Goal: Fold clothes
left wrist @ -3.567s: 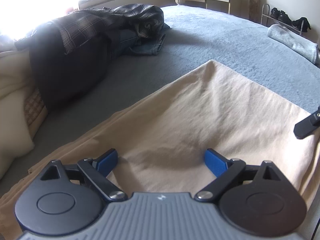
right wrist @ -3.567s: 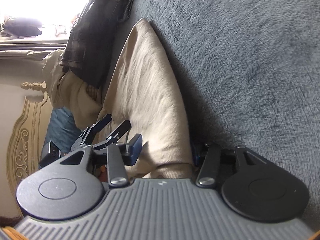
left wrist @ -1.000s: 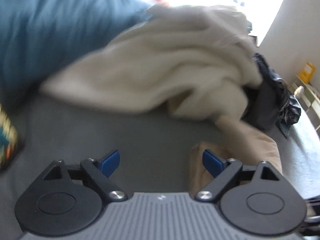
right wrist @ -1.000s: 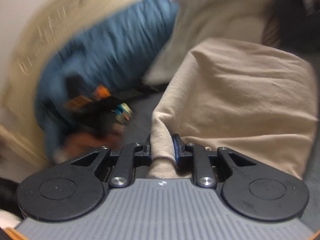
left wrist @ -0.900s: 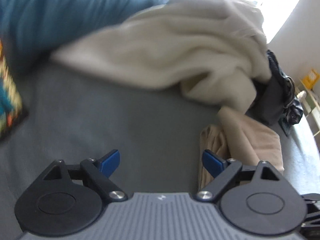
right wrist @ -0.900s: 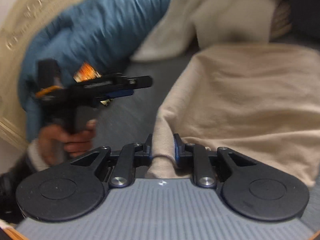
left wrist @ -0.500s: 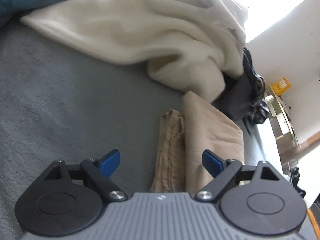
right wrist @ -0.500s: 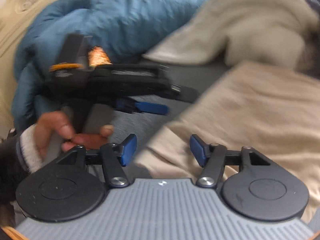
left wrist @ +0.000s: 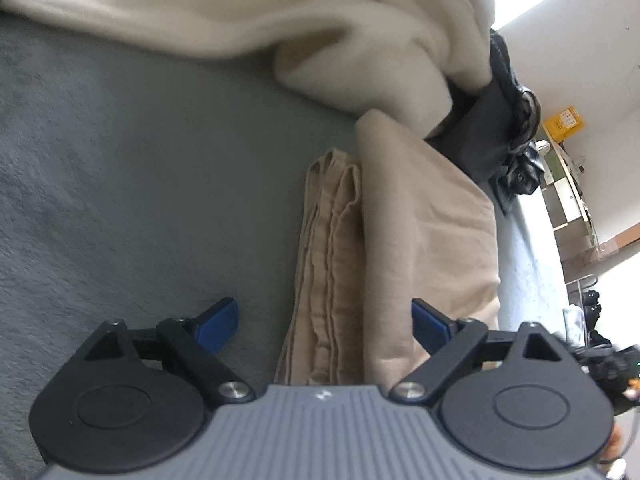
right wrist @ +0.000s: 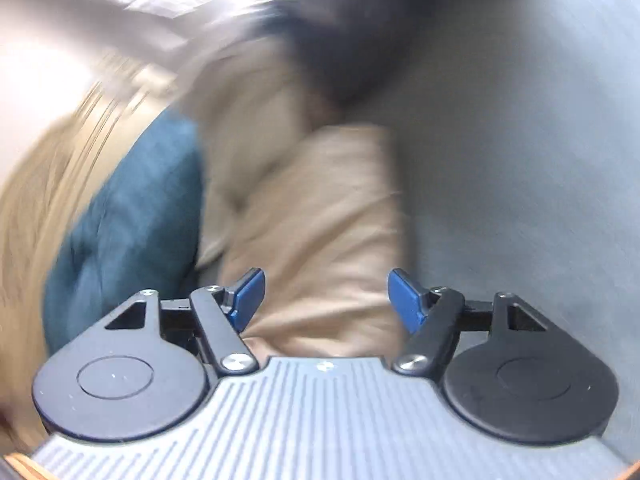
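Observation:
A beige garment (left wrist: 424, 232) lies folded into a long narrow stack on the grey bed cover (left wrist: 120, 168), its layered edges (left wrist: 332, 248) facing left. My left gripper (left wrist: 324, 320) hovers open just above the near end of the stack, blue pads on either side and clear of the cloth. In the blurred right wrist view the same beige garment (right wrist: 320, 216) lies ahead. My right gripper (right wrist: 324, 296) has its jaws opening, spread over the near end, with nothing pinched.
A cream blanket (left wrist: 248, 16) is heaped beyond the stack, with dark clothes (left wrist: 496, 136) to its right. A teal pillow (right wrist: 132, 208) lies left of the garment in the right wrist view. A desk and shelves (left wrist: 568, 184) stand by the far wall.
My right gripper let go of the beige garment, spread its jaws and swung away fast, rolling as it went. My left gripper dipped toward the folded stack, which now lies between its fingers.

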Action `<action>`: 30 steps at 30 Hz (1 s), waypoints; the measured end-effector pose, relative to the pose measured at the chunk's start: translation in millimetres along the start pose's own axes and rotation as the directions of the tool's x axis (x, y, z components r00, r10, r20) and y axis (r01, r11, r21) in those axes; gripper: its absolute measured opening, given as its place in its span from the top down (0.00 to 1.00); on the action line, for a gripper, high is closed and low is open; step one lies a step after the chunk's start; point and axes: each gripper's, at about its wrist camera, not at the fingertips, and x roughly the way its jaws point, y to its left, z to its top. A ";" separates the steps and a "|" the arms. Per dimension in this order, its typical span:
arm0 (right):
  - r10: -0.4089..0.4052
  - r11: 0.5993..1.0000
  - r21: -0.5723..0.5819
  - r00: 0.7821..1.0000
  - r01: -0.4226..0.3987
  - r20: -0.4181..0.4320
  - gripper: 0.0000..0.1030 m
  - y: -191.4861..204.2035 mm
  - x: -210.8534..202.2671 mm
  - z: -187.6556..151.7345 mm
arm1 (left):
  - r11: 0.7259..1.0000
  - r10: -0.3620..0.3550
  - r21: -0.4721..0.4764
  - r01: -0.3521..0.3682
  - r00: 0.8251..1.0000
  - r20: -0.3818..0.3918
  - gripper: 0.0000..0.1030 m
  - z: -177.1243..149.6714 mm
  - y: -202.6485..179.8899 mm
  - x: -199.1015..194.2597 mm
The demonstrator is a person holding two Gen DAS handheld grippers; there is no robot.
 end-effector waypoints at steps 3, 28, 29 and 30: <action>0.061 0.987 0.153 0.995 -0.049 -0.081 0.34 -33.3 24.7 -13.3 | 0.999 -0.029 -0.027 0.029 0.999 -0.019 0.08 -3.2 3.5 1.4; 0.051 0.999 -0.005 0.983 -0.053 -0.175 0.78 -15.7 -6.4 2.2 | 0.946 -0.288 0.070 0.317 0.919 -0.269 0.06 -85.8 -72.5 47.3; 0.007 1.000 -0.016 0.985 -0.010 -0.175 0.74 -20.2 -12.0 2.7 | 0.945 -0.277 0.092 0.313 0.919 -0.281 0.06 -90.6 -76.8 50.5; -0.038 0.999 -0.027 0.984 0.034 -0.174 0.71 -24.6 -17.7 3.2 | 0.944 -0.262 0.123 0.306 0.922 -0.285 0.06 -92.4 -81.0 50.4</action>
